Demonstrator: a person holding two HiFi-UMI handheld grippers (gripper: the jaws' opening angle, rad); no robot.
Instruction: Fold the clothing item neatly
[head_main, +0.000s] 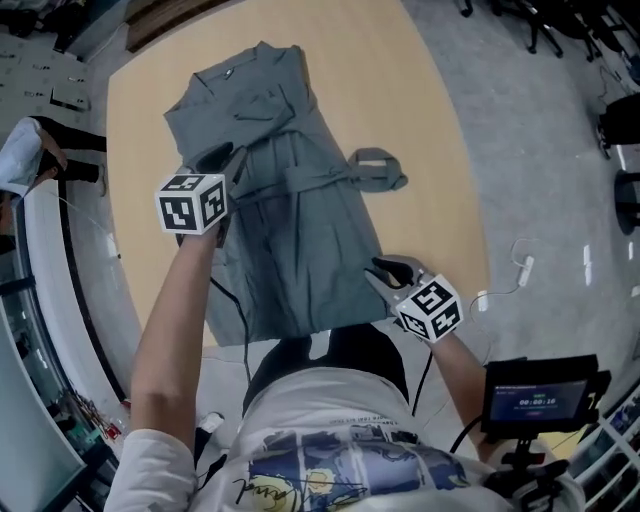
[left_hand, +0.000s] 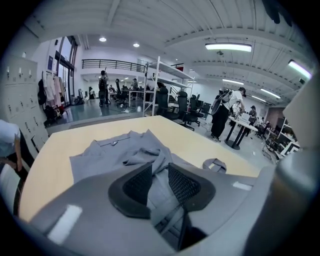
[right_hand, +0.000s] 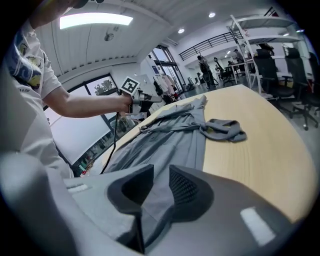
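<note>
Judged early in the fold. Nearest, at the right hem edge of the grey belted cloth garment (head_main: 300, 240): right gripper (head_main: 378, 268), jaws spread, pinching nothing. Further on, over the waist's left side: left gripper (head_main: 225, 160), its 2 jaws likewise apart and empty. Spread lengthwise on the pale wooden table (head_main: 430, 130), collar farthest. Next, probably: pinch both edges, carry 1 side across, tuck in the loose belt end (head_main: 375, 170).

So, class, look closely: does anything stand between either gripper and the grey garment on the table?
Nothing visible does. The left gripper hangs over the garment's left edge and the right gripper over its near right corner; only cloth shows between their open fingers.
</note>
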